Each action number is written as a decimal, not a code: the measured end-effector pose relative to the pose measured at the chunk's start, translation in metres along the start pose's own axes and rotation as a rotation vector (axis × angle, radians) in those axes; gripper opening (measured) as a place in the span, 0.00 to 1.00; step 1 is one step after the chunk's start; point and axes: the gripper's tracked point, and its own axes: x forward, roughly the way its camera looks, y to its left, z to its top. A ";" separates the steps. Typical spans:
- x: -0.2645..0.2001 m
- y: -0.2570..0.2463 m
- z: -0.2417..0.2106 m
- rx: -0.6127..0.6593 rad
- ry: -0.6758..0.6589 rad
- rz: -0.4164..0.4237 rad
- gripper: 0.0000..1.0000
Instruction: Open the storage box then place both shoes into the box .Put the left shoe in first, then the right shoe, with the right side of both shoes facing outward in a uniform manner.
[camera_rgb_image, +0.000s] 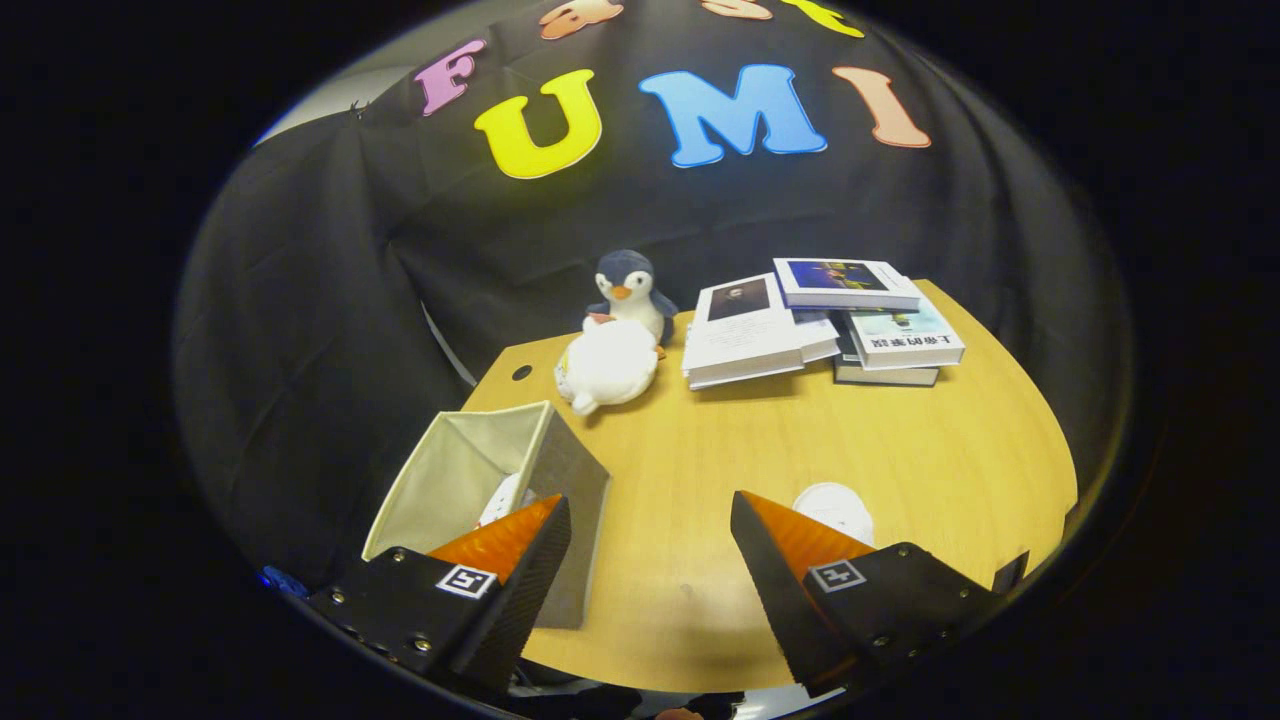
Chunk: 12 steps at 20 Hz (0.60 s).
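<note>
Jaws wide apart at bottom of frame, gripping nothing, bare desk showing in the gap between the two fingers. Storage box at lower left, grey fabric outside, cream lining inside, top open, standing on the desk's left edge, partly behind the left finger. Something white inside the box, just above the left fingertip, likely a shoe, too hidden to tell which one or how it faces. White shoe lying on the desk at lower right of centre, just beyond the right finger, lower part covered by that finger; orientation unclear. Box and the shoe on the desk well apart, open wood between them. Penguin plush upright near the desk's far edge, centre of frame, dark head, orange beak, white belly. White plush lying just in front of the penguin, touching it. Stack of books to the right of the plush toys at upper right of the desk, several volumes fanned and overlapping, top ones tilted. Small round cable hole in the desk's far left corner, left of the white plush. Black cloth wall behind the desk across the upper half of frame.
</note>
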 end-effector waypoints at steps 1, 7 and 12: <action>0.000 -0.012 -0.002 0.007 0.004 -0.013 0.98; -0.004 -0.075 -0.025 0.034 0.047 -0.085 0.98; -0.003 -0.119 -0.052 0.014 0.108 -0.136 0.98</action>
